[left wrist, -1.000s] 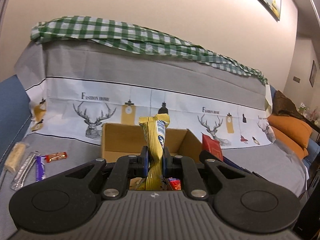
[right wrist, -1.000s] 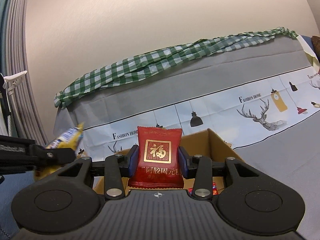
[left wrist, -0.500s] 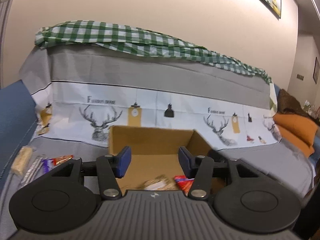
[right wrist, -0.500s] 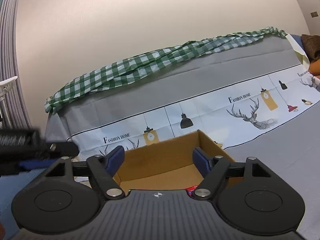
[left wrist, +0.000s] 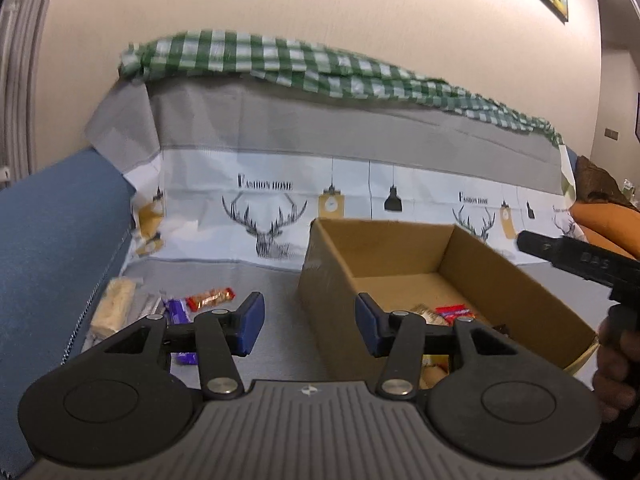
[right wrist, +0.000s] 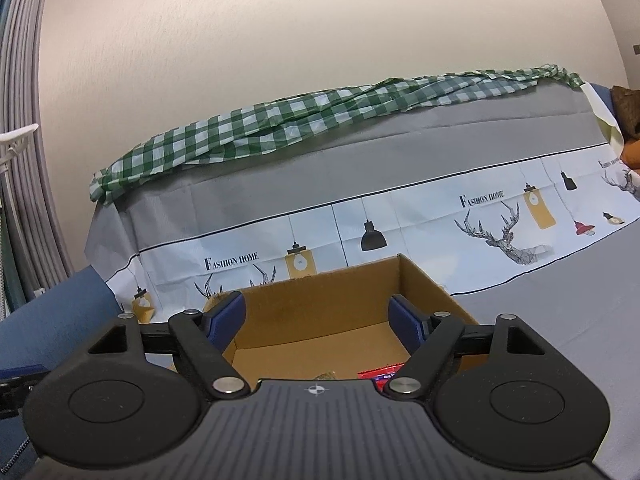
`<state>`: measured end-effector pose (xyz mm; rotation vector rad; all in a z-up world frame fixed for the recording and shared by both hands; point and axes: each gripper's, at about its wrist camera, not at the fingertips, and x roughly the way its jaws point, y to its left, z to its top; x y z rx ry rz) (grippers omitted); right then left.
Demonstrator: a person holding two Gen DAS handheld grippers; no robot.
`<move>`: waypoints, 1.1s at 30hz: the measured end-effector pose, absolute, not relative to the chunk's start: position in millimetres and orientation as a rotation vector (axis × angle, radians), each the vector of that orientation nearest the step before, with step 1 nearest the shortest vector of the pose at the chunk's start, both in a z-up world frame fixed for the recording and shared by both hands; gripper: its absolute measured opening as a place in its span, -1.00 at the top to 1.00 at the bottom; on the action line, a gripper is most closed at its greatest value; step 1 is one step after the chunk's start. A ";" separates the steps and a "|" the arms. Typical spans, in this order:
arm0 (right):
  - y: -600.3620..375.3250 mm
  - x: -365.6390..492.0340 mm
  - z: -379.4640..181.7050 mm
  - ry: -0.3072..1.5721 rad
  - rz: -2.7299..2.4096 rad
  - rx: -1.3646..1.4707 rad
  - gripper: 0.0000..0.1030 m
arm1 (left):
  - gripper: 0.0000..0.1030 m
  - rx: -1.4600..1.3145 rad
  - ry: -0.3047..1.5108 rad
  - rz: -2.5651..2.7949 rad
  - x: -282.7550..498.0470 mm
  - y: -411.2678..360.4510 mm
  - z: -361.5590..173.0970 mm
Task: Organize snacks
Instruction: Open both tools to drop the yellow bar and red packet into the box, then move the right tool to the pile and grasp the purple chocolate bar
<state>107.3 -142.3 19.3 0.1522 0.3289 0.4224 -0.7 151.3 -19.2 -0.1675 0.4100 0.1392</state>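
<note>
At the far left of the left wrist view, four snacks lie in a little bunch on the grey cover: a pale snack bar, a silver packet, a purple bar and an orange-red candy. They are not in the box yet.

In the middle, the left gripper is empty. Its blue pads stand about half apart with nothing between them. A second ago it pinched a yellow snack. Now that snack is gone from it and the gripper has swung toward the loose bunch, so it looks ready to fetch the next one.

To the right sits the cardboard box, with wrappers lying on its floor.

In the right wrist view, the right gripper hangs over the box, pads wide and empty. Its red packet has dropped away. A red wrapper peeks out low in the box, maybe that one.

So two more snacks seem put away, and four wait.
</note>
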 end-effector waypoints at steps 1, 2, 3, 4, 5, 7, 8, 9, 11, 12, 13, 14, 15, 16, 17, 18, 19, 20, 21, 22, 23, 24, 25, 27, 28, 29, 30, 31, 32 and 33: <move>-141.0 106.3 19.4 0.328 0.421 0.143 -0.55 | -0.07 -0.179 0.426 0.128 3.9 158.6 -22.1; -140.4 105.4 19.7 0.326 0.422 0.135 -0.55 | -0.07 -0.177 0.438 0.122 8.8 162.1 -24.7; -139.3 104.3 19.9 0.325 0.424 0.126 -0.55 | -0.02 -0.164 0.451 0.119 13.8 165.8 -28.1; -138.6 103.3 20.1 0.325 0.426 0.118 -0.55 | 0.02 -0.143 0.463 0.116 17.6 168.4 -32.5; -137.9 102.2 20.2 0.326 0.426 0.111 -0.55 | 0.04 -0.123 0.467 0.112 19.7 171.1 -38.1; -135.7 99.7 20.6 0.327 0.426 0.095 -0.55 | 0.20 -0.090 0.457 0.116 18.3 175.6 -52.3; -135.3 98.8 20.8 0.328 0.426 0.088 -0.55 | 0.27 -0.080 0.464 0.126 16.4 177.7 -61.8; -134.9 98.2 21.0 0.329 0.425 0.082 -0.55 | 0.53 -0.073 0.499 0.150 18.9 179.2 -68.9; -134.1 97.3 21.3 0.330 0.423 0.068 -0.55 | 0.67 -0.068 0.508 0.190 21.1 181.3 -69.8; -133.7 97.3 21.2 0.331 0.421 0.062 -0.54 | 0.67 -0.073 0.487 0.180 20.5 182.7 -67.8; -132.9 97.4 21.3 0.332 0.418 0.058 -0.54 | 0.67 -0.070 0.472 0.171 20.4 183.4 -66.5; -132.1 97.5 21.2 0.332 0.414 0.054 -0.53 | 0.67 -0.059 0.468 0.170 21.2 183.2 -66.2; -131.3 97.4 21.2 0.331 0.411 0.053 -0.41 | 0.67 -0.045 0.472 0.169 22.7 182.9 -67.0; -130.0 97.8 21.3 0.333 0.413 0.056 -0.16 | 0.67 -0.033 0.477 0.172 24.1 182.4 -68.1; -129.1 98.3 20.9 0.339 0.421 0.060 -0.01 | 0.67 -0.026 0.479 0.178 24.8 183.6 -68.8; -127.4 98.8 20.6 0.347 0.433 0.062 0.24 | 0.67 -0.025 0.475 0.183 25.1 185.7 -69.1; -125.6 98.0 20.6 0.347 0.439 0.057 0.36 | 0.67 -0.031 0.471 0.187 25.3 187.9 -68.4; -123.3 96.8 20.8 0.343 0.443 0.047 0.38 | 0.67 -0.046 0.469 0.193 25.7 192.3 -67.7; -120.7 95.5 21.0 0.341 0.448 0.035 0.39 | 0.67 -0.067 0.469 0.201 26.1 197.9 -67.0; -118.0 94.8 21.1 0.344 0.455 0.023 0.39 | 0.66 -0.094 0.473 0.214 27.0 204.4 -66.6; -115.5 94.8 21.1 0.350 0.465 0.013 0.39 | 0.66 -0.124 0.478 0.229 28.1 211.7 -66.5; -113.0 95.0 21.1 0.359 0.475 0.002 0.39 | 0.66 -0.157 0.484 0.248 29.7 219.7 -67.4; -108.8 95.6 21.4 0.372 0.486 -0.014 0.39 | 0.66 -0.182 0.494 0.267 32.3 226.5 -68.2; -99.8 97.4 23.6 0.405 0.509 -0.027 0.39 | 0.66 -0.215 0.520 0.317 39.1 239.1 -71.1; -94.4 98.3 25.4 0.420 0.522 -0.022 0.40 | 0.66 -0.230 0.534 0.346 42.9 245.4 -73.0; -86.6 98.6 28.0 0.434 0.532 -0.018 0.42 | 0.66 -0.244 0.542 0.363 44.9 250.5 -74.2; -77.5 99.1 30.9 0.446 0.540 -0.019 0.51 | 0.66 -0.262 0.548 0.380 47.1 256.5 -75.2; -65.7 99.6 34.1 0.458 0.551 -0.017 0.55 | 0.66 -0.282 0.550 0.399 49.0 262.6 -76.1; -54.3 100.5 36.9 0.470 0.567 -0.006 0.56 | 0.66 -0.297 0.551 0.414 49.2 268.4 -76.5; -44.0 101.4 39.4 0.483 0.586 0.009 0.59 | 0.66 -0.318 0.555 0.435 50.0 274.7 -77.8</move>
